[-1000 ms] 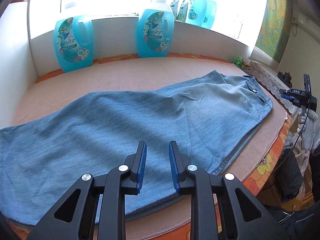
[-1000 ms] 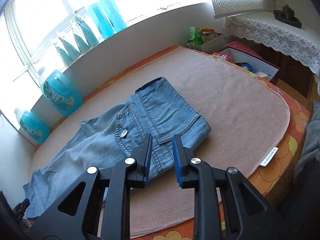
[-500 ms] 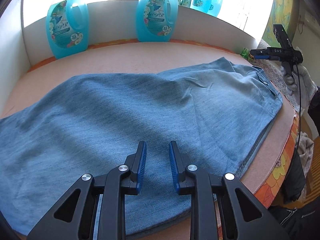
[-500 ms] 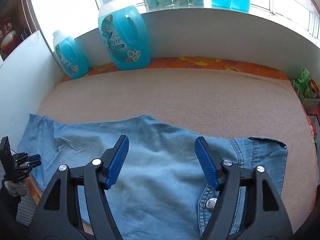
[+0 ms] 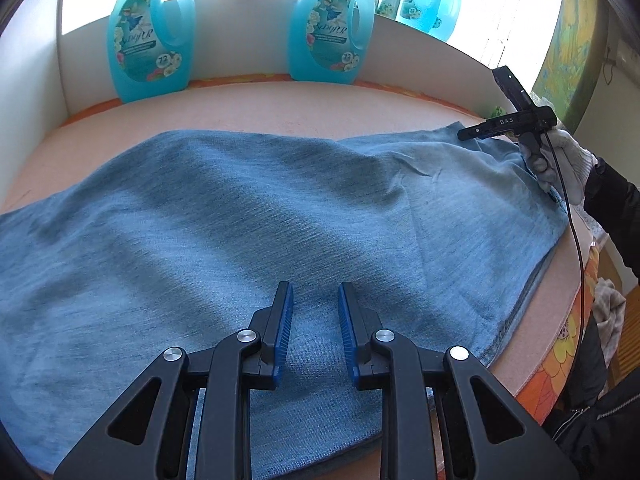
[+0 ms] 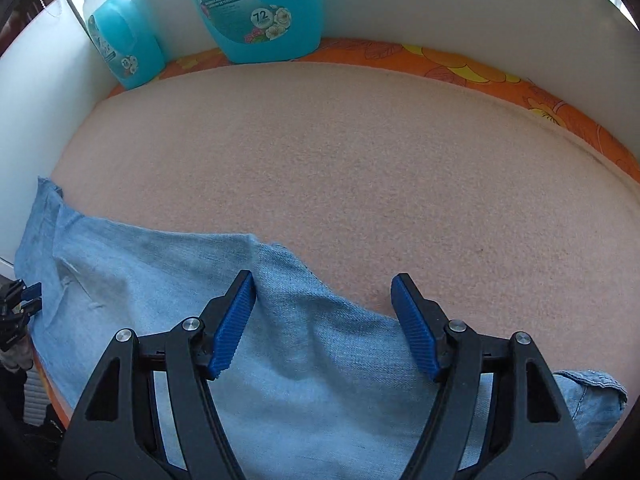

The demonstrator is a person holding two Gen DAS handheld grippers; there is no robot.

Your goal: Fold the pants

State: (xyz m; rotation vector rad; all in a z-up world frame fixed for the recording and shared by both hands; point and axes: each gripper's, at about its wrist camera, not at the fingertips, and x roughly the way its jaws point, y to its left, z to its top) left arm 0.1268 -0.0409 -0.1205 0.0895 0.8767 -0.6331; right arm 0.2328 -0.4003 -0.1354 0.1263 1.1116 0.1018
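Denim fills the near half of both your views: the pants (image 5: 248,240) lie flat across the beige mat (image 6: 360,160), legs stacked, with the near hem edge running along the mat's front rim in the left wrist view. Your left gripper (image 5: 312,320) hangs over the cloth close to that near edge, its blue pads a narrow gap apart with nothing pinched between them. Your right gripper (image 6: 324,320) points down at the far edge of the pants (image 6: 200,320); its jaws stand spread wide, the left pad over denim, the right pad over bare mat, and nothing is gripped. In the left wrist view you can see that right gripper (image 5: 508,124) from the side at the far right corner of the pants, held by your gloved hand (image 5: 568,164), with white letters "DAS" on its black body and a cable hanging down from it.

Beyond the pants the mat lies bare all the way back to the white wall, giving broad room on the far side. An orange flowered cloth (image 6: 480,68) shows as a strip around the mat's rim. Against the wall stand two blue bottles (image 5: 152,40) (image 5: 332,28), each with a floral label and a round "72"; the brand script is hard to read. More blue bottles (image 5: 432,4) sit on the sill behind.
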